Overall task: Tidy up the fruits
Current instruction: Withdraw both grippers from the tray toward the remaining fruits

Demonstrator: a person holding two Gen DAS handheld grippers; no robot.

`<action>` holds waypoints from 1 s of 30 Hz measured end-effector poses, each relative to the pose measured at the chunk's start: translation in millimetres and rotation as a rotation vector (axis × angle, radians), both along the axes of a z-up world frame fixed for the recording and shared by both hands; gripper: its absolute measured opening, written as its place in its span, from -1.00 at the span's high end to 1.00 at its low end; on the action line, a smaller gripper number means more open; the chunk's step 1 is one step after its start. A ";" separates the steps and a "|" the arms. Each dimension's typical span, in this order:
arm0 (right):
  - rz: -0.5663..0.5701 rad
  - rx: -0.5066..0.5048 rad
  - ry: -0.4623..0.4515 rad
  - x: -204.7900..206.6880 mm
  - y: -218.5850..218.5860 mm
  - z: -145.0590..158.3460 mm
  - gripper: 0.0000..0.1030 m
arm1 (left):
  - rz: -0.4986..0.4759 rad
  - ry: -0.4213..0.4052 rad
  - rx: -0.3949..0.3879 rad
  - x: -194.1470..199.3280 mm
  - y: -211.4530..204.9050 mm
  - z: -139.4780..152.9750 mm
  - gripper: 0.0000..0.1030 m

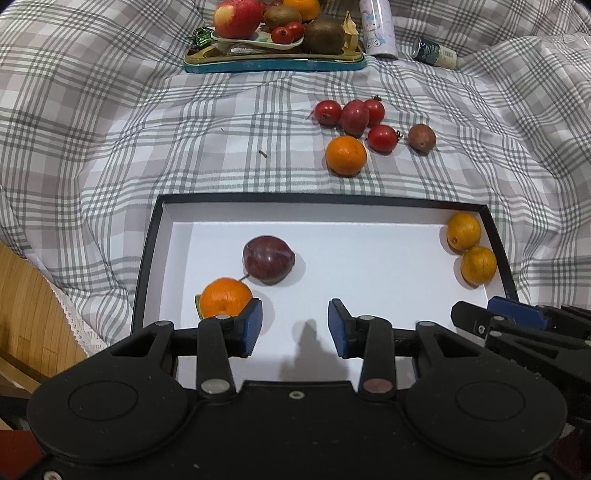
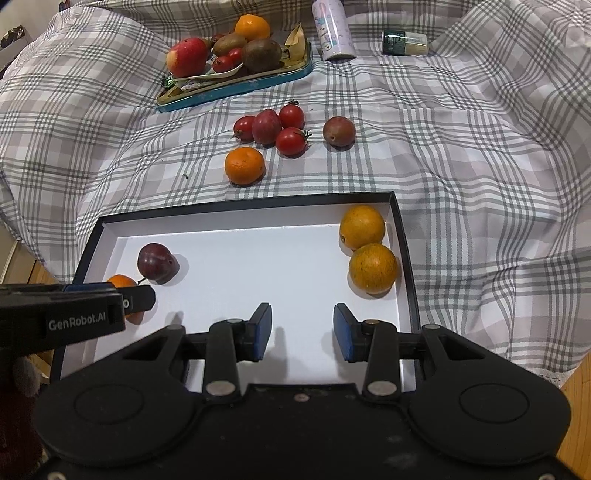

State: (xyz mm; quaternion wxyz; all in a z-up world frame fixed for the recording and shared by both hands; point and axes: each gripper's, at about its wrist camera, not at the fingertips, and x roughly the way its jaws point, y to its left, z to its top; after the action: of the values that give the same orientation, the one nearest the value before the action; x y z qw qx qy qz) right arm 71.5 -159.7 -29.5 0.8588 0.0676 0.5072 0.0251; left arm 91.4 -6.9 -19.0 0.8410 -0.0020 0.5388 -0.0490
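A white printed can [image 2: 330,27] is standing on the plaid bedsheet [image 2: 461,147], and a small green-capped bottle [image 2: 404,42] is lying near it.

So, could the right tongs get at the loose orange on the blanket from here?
Probably yes. The right tongs are open and hold nothing, and the orange lies in the open just beyond the box's far wall, apart from the tomatoes. They must lift over that wall.
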 end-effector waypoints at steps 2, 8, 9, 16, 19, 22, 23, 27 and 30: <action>-0.004 0.002 0.000 -1.6 -1.7 0.6 0.21 | -0.001 0.008 -0.001 -1.0 -0.6 -0.2 0.09; -0.014 -0.001 -0.005 2.4 -9.2 2.5 0.21 | -0.008 0.024 -0.009 1.3 -2.1 1.1 0.09; -0.017 -0.002 -0.008 4.2 -10.2 3.5 0.21 | -0.010 0.024 -0.010 3.1 -2.3 2.1 0.09; -0.046 -0.004 -0.060 31.1 -23.2 12.1 0.21 | -0.024 0.002 -0.011 21.7 -6.2 8.8 0.09; -0.057 -0.005 -0.079 46.9 -28.8 14.4 0.21 | -0.031 -0.008 -0.017 32.9 -9.0 10.8 0.09; -0.065 -0.003 -0.090 61.3 -32.7 16.2 0.21 | -0.040 -0.024 -0.020 44.6 -12.4 12.1 0.09; -0.066 -0.004 -0.093 65.8 -33.8 16.0 0.21 | -0.044 -0.030 -0.020 48.9 -13.3 12.3 0.09; -0.075 -0.004 -0.093 84.0 -37.8 13.4 0.21 | -0.055 -0.050 -0.014 66.3 -18.5 10.3 0.09; -0.081 -0.002 -0.090 97.1 -41.4 10.5 0.21 | -0.063 -0.059 -0.015 80.0 -23.4 7.6 0.09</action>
State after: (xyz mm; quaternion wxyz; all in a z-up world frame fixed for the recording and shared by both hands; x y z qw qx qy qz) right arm 168.6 -201.0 -19.0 0.8812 0.0862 0.4647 -0.0072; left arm 171.5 -30.3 -11.4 0.8546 0.0098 0.5131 -0.0794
